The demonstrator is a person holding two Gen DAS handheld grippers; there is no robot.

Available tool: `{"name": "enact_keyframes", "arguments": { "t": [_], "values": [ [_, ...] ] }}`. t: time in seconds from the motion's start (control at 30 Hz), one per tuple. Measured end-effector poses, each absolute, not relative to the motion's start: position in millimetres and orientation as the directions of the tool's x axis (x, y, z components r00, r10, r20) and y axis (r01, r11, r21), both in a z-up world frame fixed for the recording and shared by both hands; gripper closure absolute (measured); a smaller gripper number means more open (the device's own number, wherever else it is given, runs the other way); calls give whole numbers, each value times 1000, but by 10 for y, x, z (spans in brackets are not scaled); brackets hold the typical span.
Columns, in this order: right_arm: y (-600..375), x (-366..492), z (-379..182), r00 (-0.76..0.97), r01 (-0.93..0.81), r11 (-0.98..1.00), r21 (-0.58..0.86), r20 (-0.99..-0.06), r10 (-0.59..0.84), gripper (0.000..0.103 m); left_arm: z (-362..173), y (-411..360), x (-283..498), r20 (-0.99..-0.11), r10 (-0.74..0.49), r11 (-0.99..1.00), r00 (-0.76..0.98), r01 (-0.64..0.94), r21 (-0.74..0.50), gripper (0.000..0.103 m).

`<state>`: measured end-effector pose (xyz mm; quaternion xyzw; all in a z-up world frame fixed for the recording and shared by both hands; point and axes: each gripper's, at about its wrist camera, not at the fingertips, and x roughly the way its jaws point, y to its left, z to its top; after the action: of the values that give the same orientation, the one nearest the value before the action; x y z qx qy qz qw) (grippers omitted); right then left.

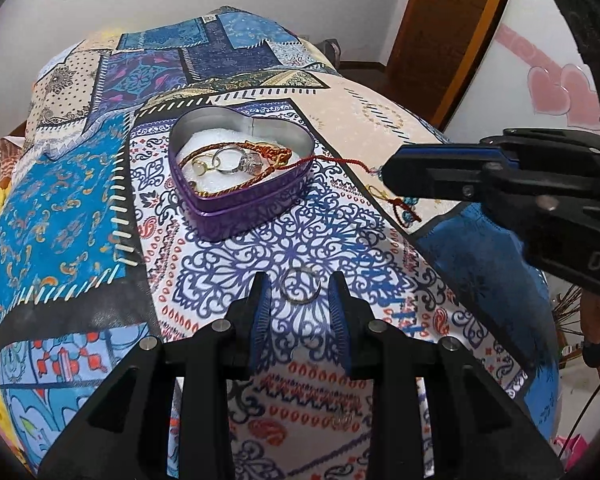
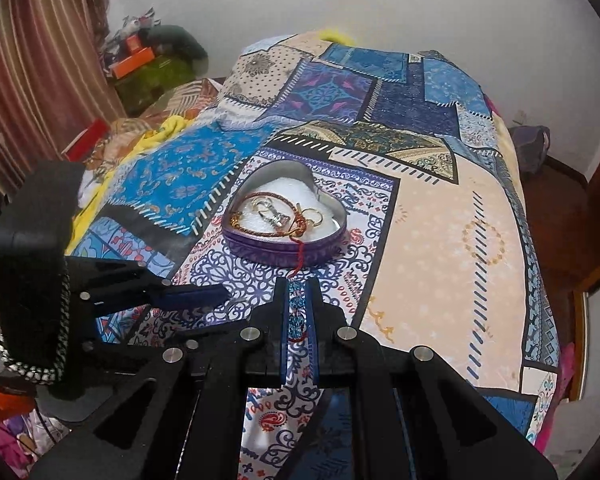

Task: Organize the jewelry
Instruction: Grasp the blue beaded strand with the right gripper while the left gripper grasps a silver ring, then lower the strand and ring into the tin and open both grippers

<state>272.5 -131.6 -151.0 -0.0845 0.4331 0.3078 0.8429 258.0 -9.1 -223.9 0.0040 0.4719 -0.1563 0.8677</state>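
- A patchwork bedspread (image 1: 80, 184) covers the bed; a thin ring (image 1: 301, 286) lies on it, between the left tool's (image 1: 300, 296) partly parted fingers, untouched.
- The purple heart-shaped tin (image 1: 236, 204) holds rings and a braided cord (image 1: 260, 152).
- The right tool (image 2: 299, 280), angled down, is pinched on a red thread (image 2: 299, 256) trailing from the tin.

Heart-shaped tin (image 1: 242, 200): purple painted metal outside, bare shiny metal inside, white foam-like lining. Rings (image 1: 224, 160): polished gold and silver metal. Cords (image 1: 260, 150): twisted red and gold thread. Bedspread (image 1: 68, 192): matt printed patchwork cloth. Left gripper (image 1: 300, 300): matt black plastic, ribbed blue pads.
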Motion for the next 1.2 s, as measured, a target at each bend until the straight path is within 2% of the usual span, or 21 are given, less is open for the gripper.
{"name": "enact_keyframes", "arguments": {
  "t": [0.07,0.3,0.83,1.2],
  "values": [
    [-1328,2741,-1490,440,-591,796,127,-777,451,96,-2247,-96,2600,-819,-262,952,510,274,-134,82],
    [-1327,2783,-1374,465,-593,795,129,-751,469,96,-2169,-13,2602,-804,-254,958,537,254,-133,82],
    [-1155,3013,-1161,504,-598,791,128,-707,496,96,-1576,448,2854,-704,-243,970,667,183,-162,82],
    [-977,3257,-1397,442,-605,780,163,-745,499,96,-1721,421,3113,-724,-246,968,644,196,-155,82]
  ]
}}
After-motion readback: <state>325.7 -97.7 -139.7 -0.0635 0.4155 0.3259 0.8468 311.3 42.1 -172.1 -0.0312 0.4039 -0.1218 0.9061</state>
